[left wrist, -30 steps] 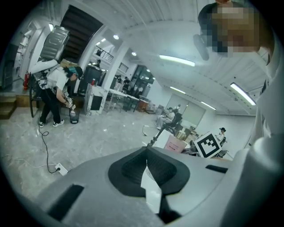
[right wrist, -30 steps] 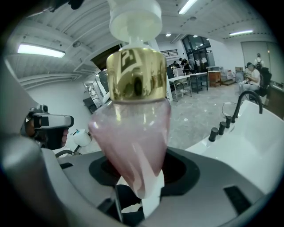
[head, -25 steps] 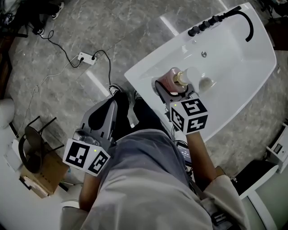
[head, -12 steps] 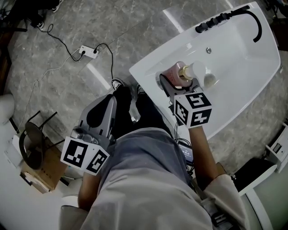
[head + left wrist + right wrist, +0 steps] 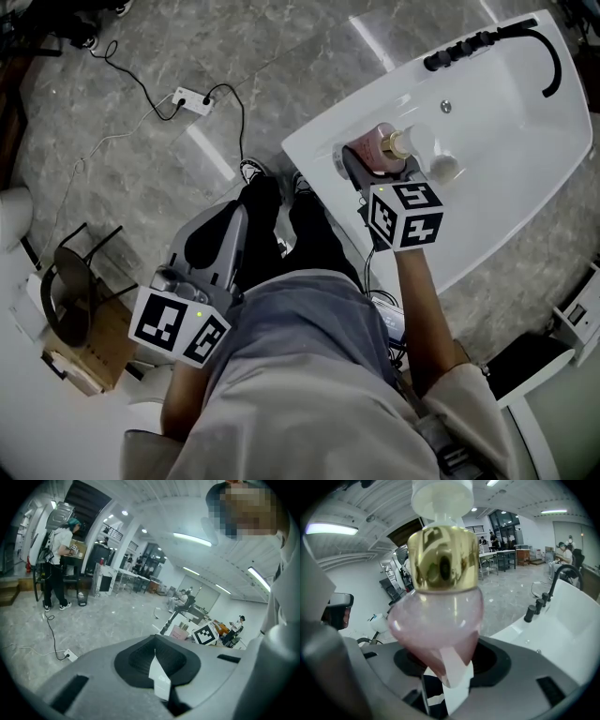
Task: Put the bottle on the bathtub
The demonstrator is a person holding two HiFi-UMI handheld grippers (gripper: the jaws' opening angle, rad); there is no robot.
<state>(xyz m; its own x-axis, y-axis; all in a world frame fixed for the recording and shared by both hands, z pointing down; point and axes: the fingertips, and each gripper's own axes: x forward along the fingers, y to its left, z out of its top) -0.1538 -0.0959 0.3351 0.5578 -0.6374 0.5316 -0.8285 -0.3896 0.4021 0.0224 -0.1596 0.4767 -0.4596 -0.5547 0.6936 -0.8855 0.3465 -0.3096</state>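
Barely shifted since earlier against the bathtub, left claw short of its near edge above the person's lap, jaws pressed together on nothing, right claw clamped round pink gold-collared bottle over the bathtub's near rim, black faucet at its far end.

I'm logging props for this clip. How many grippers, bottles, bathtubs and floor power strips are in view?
Grippers: 2 (left gripper, right gripper)
Bottles: 1 (pink pump bottle, held in the right gripper)
Bathtubs: 1 (white bathtub)
Power strips: 1 (white power strip on the floor)
Total: 5
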